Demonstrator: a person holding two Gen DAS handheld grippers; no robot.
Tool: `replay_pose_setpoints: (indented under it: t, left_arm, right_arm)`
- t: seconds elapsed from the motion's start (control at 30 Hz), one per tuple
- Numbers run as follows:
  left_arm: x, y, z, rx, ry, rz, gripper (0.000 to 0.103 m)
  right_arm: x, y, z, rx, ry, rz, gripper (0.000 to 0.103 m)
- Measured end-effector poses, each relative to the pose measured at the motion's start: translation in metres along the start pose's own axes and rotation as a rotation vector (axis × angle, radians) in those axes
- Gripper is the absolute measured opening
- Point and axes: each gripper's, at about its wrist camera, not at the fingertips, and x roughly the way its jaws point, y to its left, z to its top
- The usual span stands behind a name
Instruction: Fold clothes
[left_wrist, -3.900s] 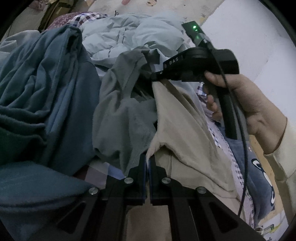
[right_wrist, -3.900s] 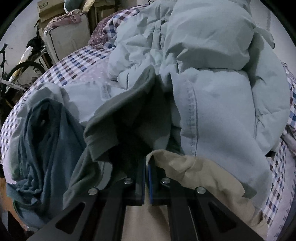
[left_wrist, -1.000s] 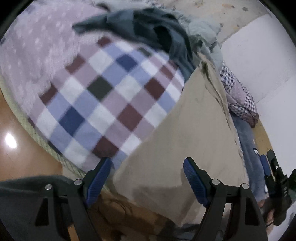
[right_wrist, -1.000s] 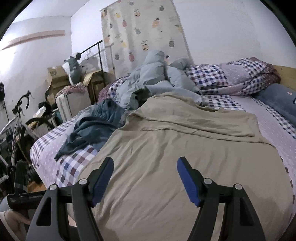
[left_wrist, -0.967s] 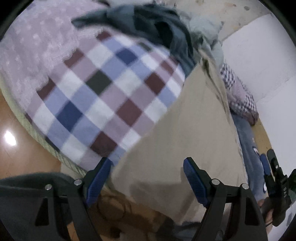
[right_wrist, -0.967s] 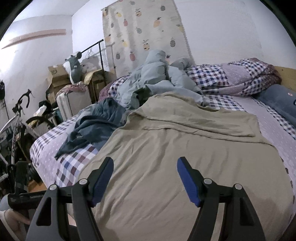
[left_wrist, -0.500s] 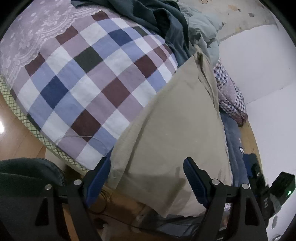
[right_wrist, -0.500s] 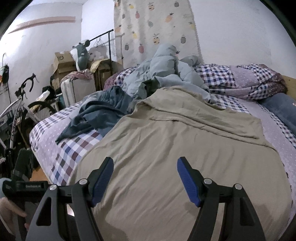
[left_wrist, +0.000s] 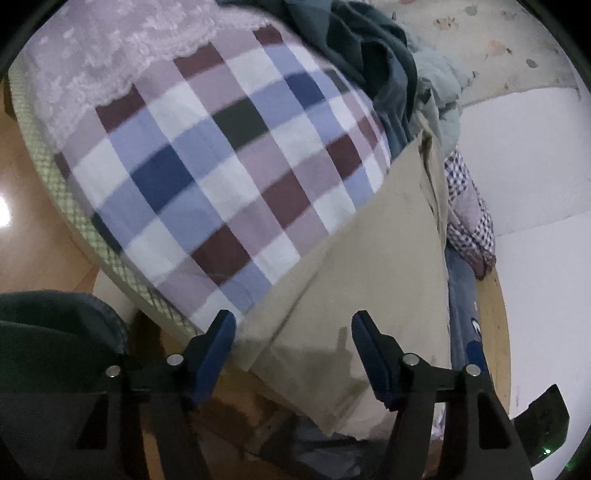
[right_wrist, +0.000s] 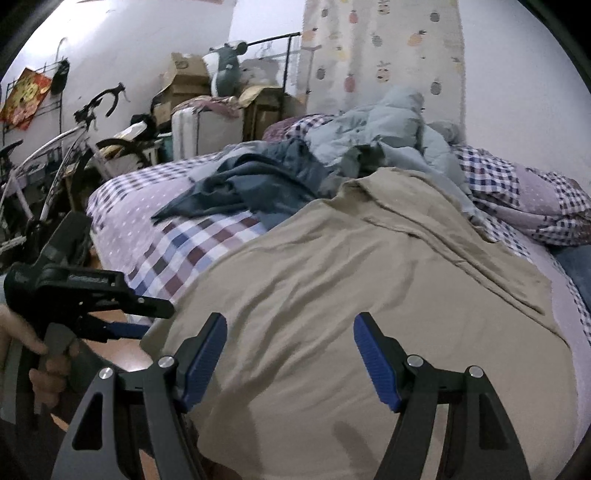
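Beige shirt lies spread on the bed; both grippers' fingers gape wide, empty. Hem corners should be pinched squarely.

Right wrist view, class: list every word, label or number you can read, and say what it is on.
None can be read.
Label strip on the black left tool: too blurred.
Red and gold wall poster: characters too small and blurred.
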Motion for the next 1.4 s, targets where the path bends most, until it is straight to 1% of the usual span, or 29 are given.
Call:
replay_pose_setpoints:
  t: [0.07,0.13,0.17,0.2,0.23,0.33,0.37,0.43,0.5,0.53,0.6,0.8,1.0,1.13,1.3,1.4]
  left_arm:
    - [0.000,-0.001,-0.002,0.005,0.016,0.003,0.067]
    - [-0.001,0.001,-0.003,-0.009,0.030,0.007,0.055]
    - [-0.001,0.003,-0.002,-0.025,0.032,0.008,0.051]
    - [-0.001,0.004,-0.002,-0.041,0.031,0.007,0.038]
    - [-0.002,0.004,-0.002,-0.059,0.026,0.003,0.027]
    - [-0.009,0.009,0.001,-0.098,-0.002,-0.022,0.018]
    - [-0.011,0.009,0.001,-0.105,-0.011,-0.032,0.017]
    - [-0.016,0.007,0.003,-0.106,-0.025,-0.054,0.007]
    - [-0.018,0.003,0.003,-0.092,-0.023,-0.069,0.007]
    - [-0.017,0.001,0.002,-0.083,-0.020,-0.068,0.005]
    - [-0.017,-0.004,0.001,-0.065,-0.014,-0.064,0.005]
    - [-0.010,-0.006,0.001,-0.053,0.006,-0.019,0.005]
    - [-0.001,-0.006,0.002,-0.050,0.033,0.025,0.005]
    - [-0.006,-0.012,0.001,-0.027,0.025,-0.011,0.003]
    - [-0.017,-0.017,0.002,-0.032,0.014,-0.095,0.002]
    - [-0.022,-0.020,0.003,-0.030,0.009,-0.143,0.002]
  right_arm:
    - [0.002,0.005,-0.002,-0.022,0.008,0.006,0.075]
    - [0.003,0.009,-0.004,-0.039,0.014,0.010,0.075]
    - [0.004,0.012,-0.005,-0.048,0.018,0.011,0.075]
    - [0.005,0.014,-0.005,-0.055,0.021,0.012,0.075]
    - [0.006,0.016,-0.006,-0.062,0.025,0.012,0.075]
    - [0.009,0.024,-0.009,-0.088,0.040,0.026,0.075]
    - [0.011,0.029,-0.011,-0.104,0.046,0.034,0.075]
    - [0.013,0.038,-0.014,-0.135,0.057,0.049,0.075]
    - [0.015,0.050,-0.017,-0.181,0.063,0.064,0.075]
    - [0.017,0.056,-0.019,-0.205,0.066,0.071,0.075]
    - [0.020,0.070,-0.024,-0.252,0.069,0.087,0.075]
    - [0.031,0.105,-0.042,-0.411,0.085,0.098,0.075]
    - [0.038,0.112,-0.046,-0.431,0.095,0.111,0.075]
    - [0.038,0.115,-0.048,-0.445,0.096,0.114,0.075]
    - [0.039,0.124,-0.051,-0.483,0.082,0.108,0.075]
    - [0.040,0.128,-0.053,-0.507,0.063,0.088,0.075]
